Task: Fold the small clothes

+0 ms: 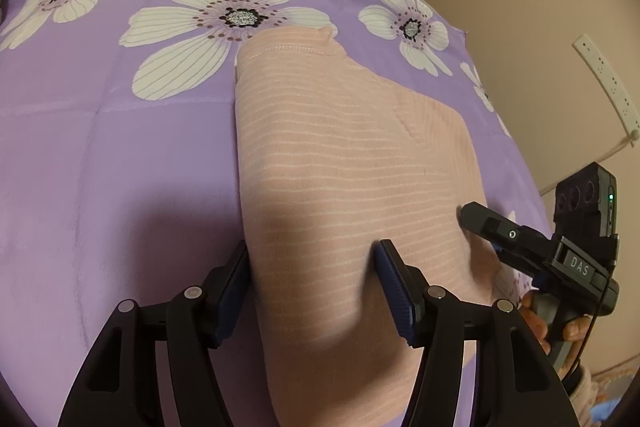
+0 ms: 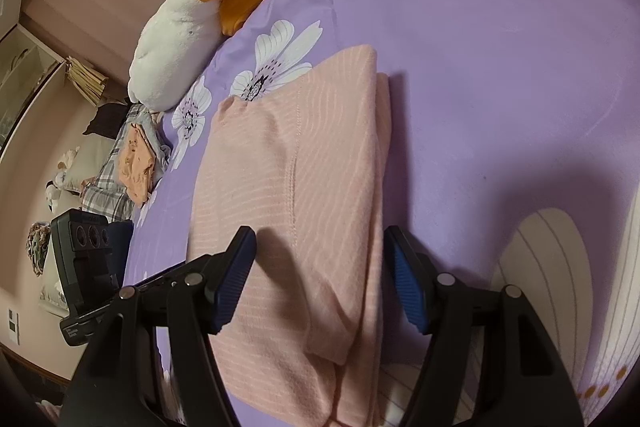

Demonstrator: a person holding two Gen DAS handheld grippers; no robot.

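The purple floral bedsheet (image 1: 120, 147) is spread across both views, with wide bare room left at 9 o'clock of the garment in the left wrist view and at 3 o'clock in the right wrist view. The folded pink striped garment (image 1: 340, 155) is laid flat on it, extending toward 12 o'clock from both tongs. The left gripper (image 1: 314, 267) is held open astride the garment's near end, with nothing clamped. The right gripper (image 2: 320, 255) is likewise held open over the cloth, with nothing gripped. A plush toy (image 2: 172, 39) is seen at 10 o'clock, at the sheet's edge.
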